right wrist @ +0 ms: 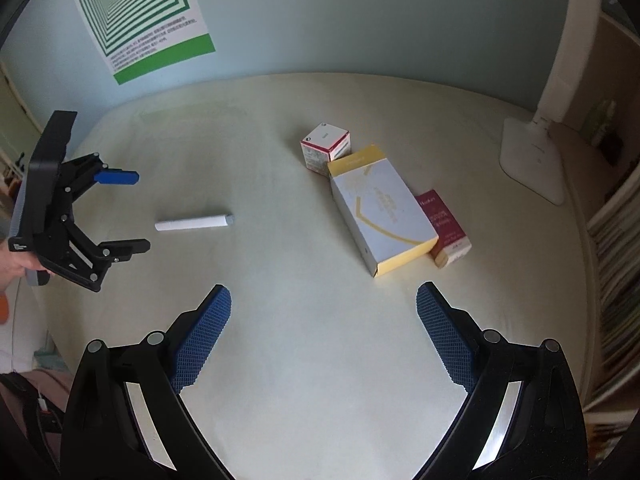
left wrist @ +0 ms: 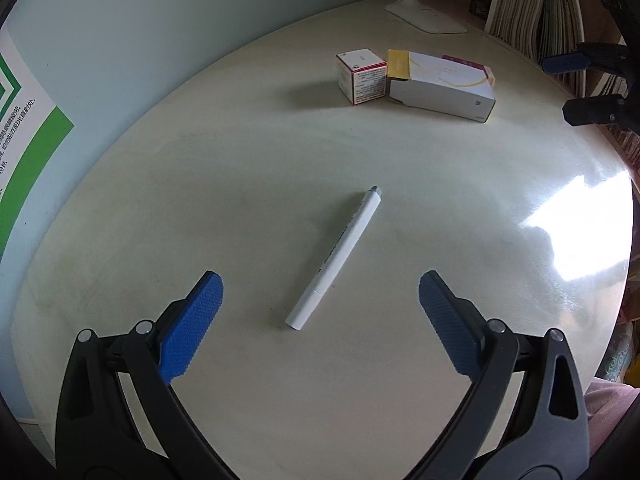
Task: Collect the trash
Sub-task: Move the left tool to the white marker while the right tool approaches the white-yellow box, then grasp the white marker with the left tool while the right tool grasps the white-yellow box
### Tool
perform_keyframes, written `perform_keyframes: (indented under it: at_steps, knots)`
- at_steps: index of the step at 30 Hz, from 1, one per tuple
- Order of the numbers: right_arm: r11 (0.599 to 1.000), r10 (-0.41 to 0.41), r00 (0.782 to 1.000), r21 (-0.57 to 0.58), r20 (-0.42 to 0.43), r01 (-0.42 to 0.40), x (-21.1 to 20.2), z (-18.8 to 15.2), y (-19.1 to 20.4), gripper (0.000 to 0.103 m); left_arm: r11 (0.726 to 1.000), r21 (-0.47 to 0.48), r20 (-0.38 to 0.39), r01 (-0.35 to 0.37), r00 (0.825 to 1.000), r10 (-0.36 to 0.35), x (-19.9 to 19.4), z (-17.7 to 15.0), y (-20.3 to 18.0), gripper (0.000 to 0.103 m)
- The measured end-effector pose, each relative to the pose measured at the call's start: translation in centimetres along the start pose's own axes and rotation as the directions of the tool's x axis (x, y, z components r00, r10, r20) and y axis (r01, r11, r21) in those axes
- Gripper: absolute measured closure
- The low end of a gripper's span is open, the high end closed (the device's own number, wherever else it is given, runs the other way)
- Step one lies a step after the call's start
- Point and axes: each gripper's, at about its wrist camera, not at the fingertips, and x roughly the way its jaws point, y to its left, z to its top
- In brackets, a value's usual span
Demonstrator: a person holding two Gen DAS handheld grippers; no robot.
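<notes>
Both hand-held grippers are spread wide and hold nothing. The left hand-held gripper [left wrist: 320, 292] hangs over the cream table [left wrist: 240, 200], with the white pen [left wrist: 335, 258] lying slantwise just ahead, between its blue fingers [left wrist: 192, 328]. Farther back, the small red-and-white box [left wrist: 362, 76] touches the big white-and-yellow box [left wrist: 440, 84]. The right hand-held gripper [right wrist: 324, 304] hovers over bare table in front of those boxes. Only the right wrist view shows the maroon box [right wrist: 442, 226] tucked against the big box's far side, the green striped poster [right wrist: 140, 12] whole, and the left tool from outside with a hand [right wrist: 12, 266] on it, cut off by the frame. The lamp base [right wrist: 528, 160] is cropped in both views; print on the boxes is unreadable.
</notes>
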Motion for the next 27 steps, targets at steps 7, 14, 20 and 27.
perform_keyframes:
  at_steps: [7,14,20,27]
  knots:
    - [0.994,0.051,0.997,-0.098,-0.054,-0.056,3.7,3.7,-2.1,0.010,0.998,-0.057,-0.050,-0.013,0.999,0.011,2.1,0.7,0.8,0.007]
    - [0.986,0.077,0.993,-0.138,-0.086,-0.089,6.8,5.9,-3.1,0.010,0.996,-0.091,-0.078,-0.020,0.997,0.013,3.3,1.2,1.2,0.007]
    - [0.975,0.064,0.992,-0.203,-0.107,-0.085,9.0,6.9,-2.7,0.010,0.996,-0.094,-0.085,-0.004,0.996,-0.004,3.8,1.3,1.4,0.011]
    - [0.969,0.040,0.991,-0.238,-0.127,-0.070,10.9,6.9,-2.7,0.011,0.989,-0.143,-0.107,0.031,0.993,-0.046,4.7,0.9,2.4,0.021]
